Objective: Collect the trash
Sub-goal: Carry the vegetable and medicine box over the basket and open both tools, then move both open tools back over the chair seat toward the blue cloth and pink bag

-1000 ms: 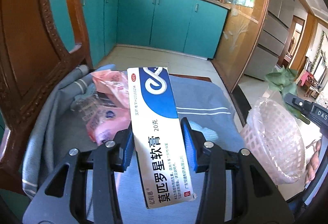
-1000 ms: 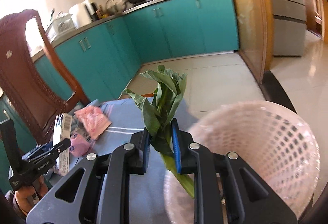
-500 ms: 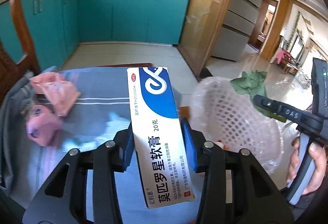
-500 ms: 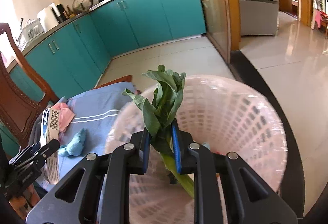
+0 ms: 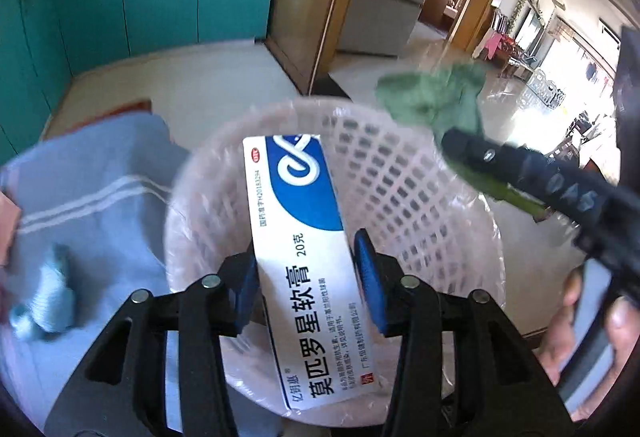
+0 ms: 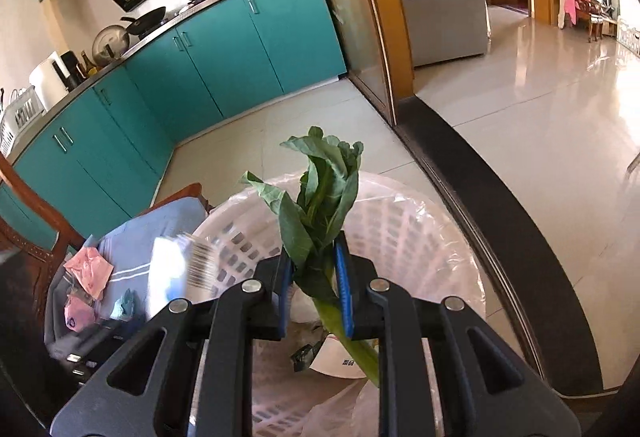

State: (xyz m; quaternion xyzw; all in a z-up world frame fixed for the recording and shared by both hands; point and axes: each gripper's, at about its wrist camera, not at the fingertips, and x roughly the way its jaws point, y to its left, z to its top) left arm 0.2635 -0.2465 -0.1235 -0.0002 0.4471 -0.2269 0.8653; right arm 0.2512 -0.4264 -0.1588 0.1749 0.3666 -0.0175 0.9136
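My left gripper (image 5: 306, 277) is shut on a white and blue ointment box (image 5: 300, 237) and holds it over the mouth of a pinkish-white mesh trash basket (image 5: 400, 173) lined with clear plastic. My right gripper (image 6: 312, 285) is shut on a green leafy vegetable stalk (image 6: 320, 205) and holds it above the same basket (image 6: 420, 229). The box shows blurred at the basket's left rim in the right wrist view (image 6: 176, 265). Some trash lies at the basket's bottom (image 6: 340, 357).
A blue striped cloth (image 5: 92, 189) covers a chair seat left of the basket, with a crumpled light-blue wad (image 5: 48, 293) and pink wrappers (image 6: 90, 269) on it. Teal kitchen cabinets (image 6: 240, 49) stand behind. A dark door threshold (image 6: 500, 249) runs to the right.
Both grippers have swung right from the chair seat to above the basket. The ointment box now hangs over the basket's mouth, and the vegetable is further over it.
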